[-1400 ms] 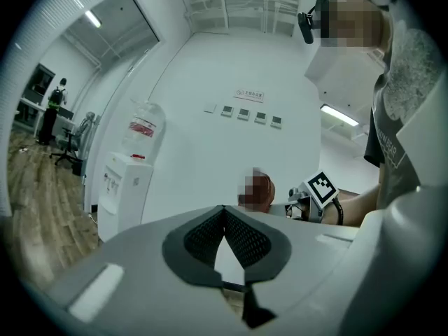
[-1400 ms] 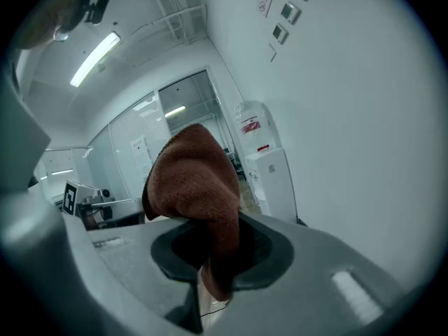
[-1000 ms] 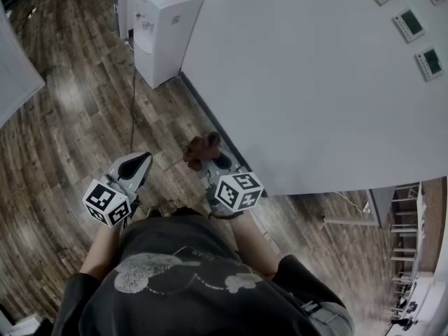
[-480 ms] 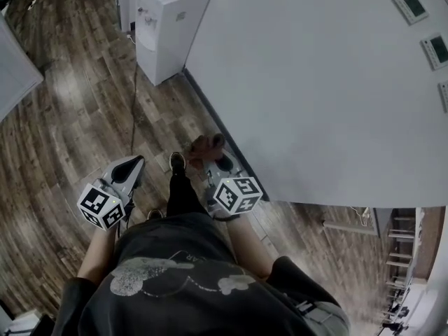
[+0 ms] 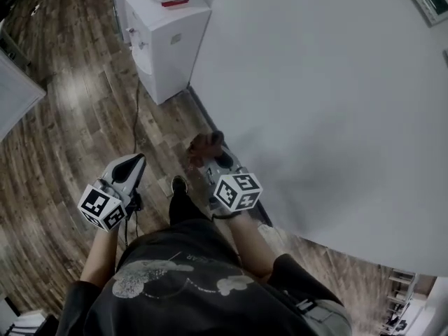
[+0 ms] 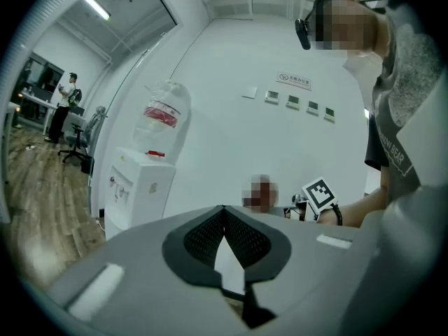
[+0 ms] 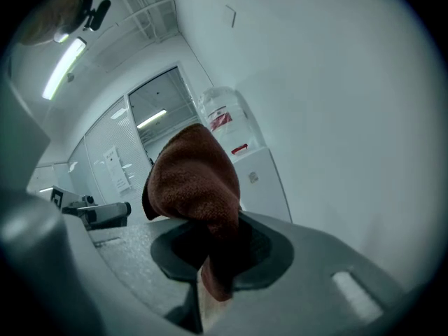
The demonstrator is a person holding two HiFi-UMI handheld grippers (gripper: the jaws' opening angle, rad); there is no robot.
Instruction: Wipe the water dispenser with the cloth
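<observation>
Left gripper: your jaws were pressed together, nothing between them.
Water dispenser: well ahead of both jaws, no contact.
Right gripper: your jaws clamped the cloth, bunched above the tips.
Progress: cloth was in hand; the approach and all wiping looked undone.

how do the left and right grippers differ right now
The right gripper is shut on the brown cloth; the left gripper is shut with nothing between its jaws. In the head view the right gripper is close beside the white wall, while the left gripper is out over the wood floor. Both point toward the water dispenser, which neither touches.
</observation>
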